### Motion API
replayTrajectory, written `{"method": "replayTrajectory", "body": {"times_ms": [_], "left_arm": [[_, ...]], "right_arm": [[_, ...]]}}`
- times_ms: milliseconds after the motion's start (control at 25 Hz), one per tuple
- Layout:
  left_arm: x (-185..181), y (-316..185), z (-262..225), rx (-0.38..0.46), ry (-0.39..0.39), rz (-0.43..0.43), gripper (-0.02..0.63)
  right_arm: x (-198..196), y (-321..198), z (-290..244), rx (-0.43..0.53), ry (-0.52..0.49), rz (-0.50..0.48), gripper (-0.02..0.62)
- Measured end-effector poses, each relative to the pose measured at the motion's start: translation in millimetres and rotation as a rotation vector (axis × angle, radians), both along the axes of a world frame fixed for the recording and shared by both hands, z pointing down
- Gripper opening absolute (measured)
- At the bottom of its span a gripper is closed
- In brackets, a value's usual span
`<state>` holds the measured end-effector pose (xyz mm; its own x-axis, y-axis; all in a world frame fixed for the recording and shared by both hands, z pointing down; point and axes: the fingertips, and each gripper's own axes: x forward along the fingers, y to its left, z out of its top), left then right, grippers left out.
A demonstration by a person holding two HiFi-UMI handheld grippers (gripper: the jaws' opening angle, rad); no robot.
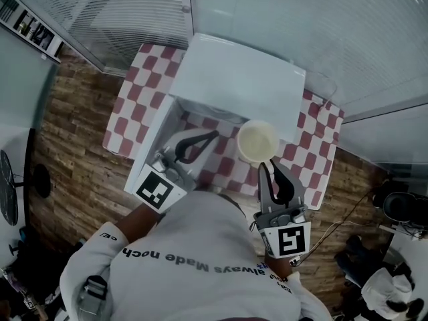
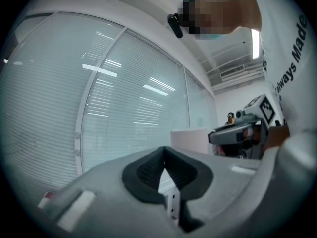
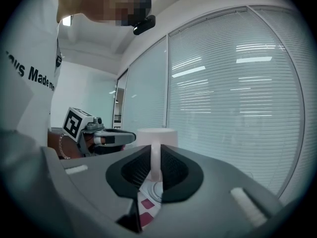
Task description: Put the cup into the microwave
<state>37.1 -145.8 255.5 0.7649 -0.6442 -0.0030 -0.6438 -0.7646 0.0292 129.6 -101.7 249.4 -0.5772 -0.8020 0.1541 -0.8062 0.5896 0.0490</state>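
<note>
A white cup [image 1: 257,141] hangs by its handle in my right gripper [image 1: 266,166], which is shut on it, just in front of the white microwave [image 1: 234,79]. The microwave's door [image 1: 152,149] stands swung open to the left. In the right gripper view the cup's handle [image 3: 155,163] sits between the pads, with the cup [image 3: 156,135] beyond them. My left gripper [image 1: 212,136] is shut on nothing, its tips close to the microwave's opening, left of the cup. The left gripper view shows its pads meeting [image 2: 165,152] and the cup [image 2: 190,140] to the right.
The microwave stands on a small table with a red and white checked cloth [image 1: 130,112], set against a glass wall with blinds [image 1: 301,19]. Wooden floor [image 1: 73,152] surrounds the table. Cables and gear [image 1: 394,209] lie on the floor at the right.
</note>
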Motion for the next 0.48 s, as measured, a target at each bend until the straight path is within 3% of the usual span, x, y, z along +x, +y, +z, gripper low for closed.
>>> {"method": "replayTrajectory", "body": {"times_ms": [480], "left_arm": [[-16.9,-7.8,47.3,-0.070,-0.010,-0.014,0.005]], "right_arm": [[-18.9,-0.9,46.4,-0.079,0.009,-0.012,0.043]]}}
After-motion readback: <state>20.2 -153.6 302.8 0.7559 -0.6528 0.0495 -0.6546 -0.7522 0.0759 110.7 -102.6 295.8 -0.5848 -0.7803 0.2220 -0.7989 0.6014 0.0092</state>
